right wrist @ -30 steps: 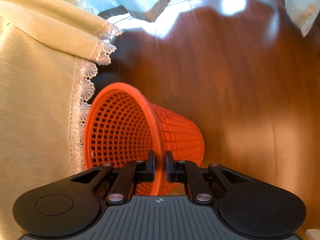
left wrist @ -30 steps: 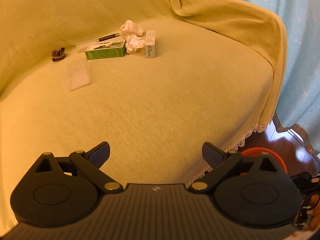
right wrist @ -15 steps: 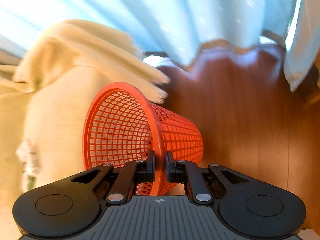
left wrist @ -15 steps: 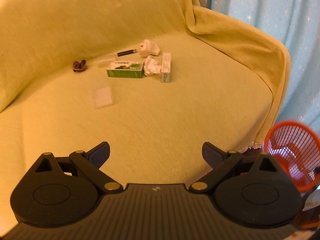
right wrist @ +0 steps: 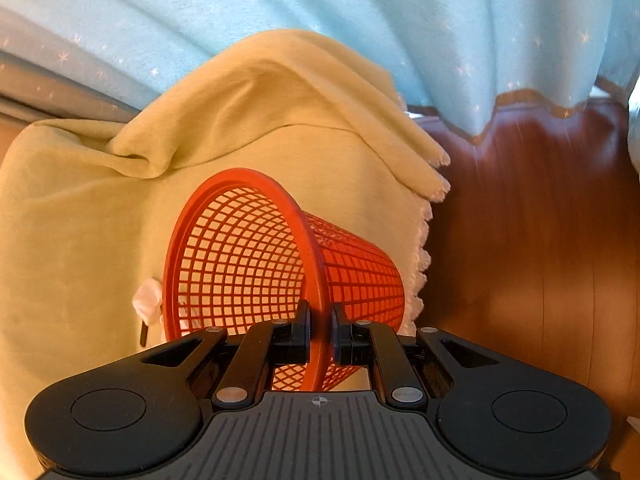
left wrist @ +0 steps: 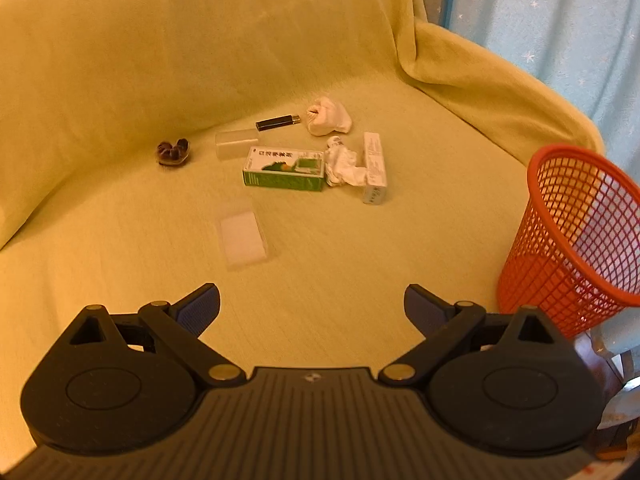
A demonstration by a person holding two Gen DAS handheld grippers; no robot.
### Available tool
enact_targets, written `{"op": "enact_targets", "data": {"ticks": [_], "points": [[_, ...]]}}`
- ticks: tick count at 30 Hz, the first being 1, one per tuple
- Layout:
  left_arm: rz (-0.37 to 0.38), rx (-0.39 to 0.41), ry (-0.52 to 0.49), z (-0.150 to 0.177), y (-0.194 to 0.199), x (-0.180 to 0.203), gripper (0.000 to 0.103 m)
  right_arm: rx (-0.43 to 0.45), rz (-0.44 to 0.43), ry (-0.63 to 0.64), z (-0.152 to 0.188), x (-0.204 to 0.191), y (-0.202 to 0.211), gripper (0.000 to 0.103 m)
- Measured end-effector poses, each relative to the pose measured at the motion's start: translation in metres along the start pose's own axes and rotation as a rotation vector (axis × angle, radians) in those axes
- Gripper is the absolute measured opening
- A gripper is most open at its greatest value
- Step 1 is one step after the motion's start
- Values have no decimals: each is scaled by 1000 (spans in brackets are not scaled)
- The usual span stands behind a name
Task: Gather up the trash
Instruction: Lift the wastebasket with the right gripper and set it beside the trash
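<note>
Closest to me, my left gripper (left wrist: 312,304) is spread wide with nothing in it, hanging over the front of the seat. My right gripper (right wrist: 320,330) is clamped on the rim of the orange mesh basket (right wrist: 256,264), one finger inside and one outside, and the basket's tipped with its mouth facing the couch. From the left cam the same basket (left wrist: 568,240) sits off the seat's right edge.

Going further in on the yellow-green throw (left wrist: 360,264): a clear plastic case (left wrist: 242,238), then the green box (left wrist: 285,169) with a crumpled tissue (left wrist: 343,162) touching its right end and a white box (left wrist: 374,168) right beside that. Behind them a second clear case (left wrist: 236,144), a black tube (left wrist: 277,122), another tissue wad (left wrist: 329,116), and a dark little wrapper (left wrist: 173,152) off to the left near the backrest.
</note>
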State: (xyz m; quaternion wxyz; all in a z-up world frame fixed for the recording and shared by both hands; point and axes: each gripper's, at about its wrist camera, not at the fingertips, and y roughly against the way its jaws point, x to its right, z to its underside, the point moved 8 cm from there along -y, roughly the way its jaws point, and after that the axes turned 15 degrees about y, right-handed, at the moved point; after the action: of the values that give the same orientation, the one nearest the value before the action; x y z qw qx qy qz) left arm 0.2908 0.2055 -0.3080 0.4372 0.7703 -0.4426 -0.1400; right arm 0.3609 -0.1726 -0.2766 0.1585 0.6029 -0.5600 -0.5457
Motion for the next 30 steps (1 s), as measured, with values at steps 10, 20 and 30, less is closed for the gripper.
{"op": "enact_targets", "data": {"ticks": [10,20,30], "points": [[96,-57,-73,-64,-52,-3,96,48,59,8,-21,-68,-42,6],[85,-80,-66,-88,-87,32,96,61,108,127,-79,-99,-77,6],[70,-62,-33,-105,-106,84,94,41,98,242,-135,-109,-95,6]]}}
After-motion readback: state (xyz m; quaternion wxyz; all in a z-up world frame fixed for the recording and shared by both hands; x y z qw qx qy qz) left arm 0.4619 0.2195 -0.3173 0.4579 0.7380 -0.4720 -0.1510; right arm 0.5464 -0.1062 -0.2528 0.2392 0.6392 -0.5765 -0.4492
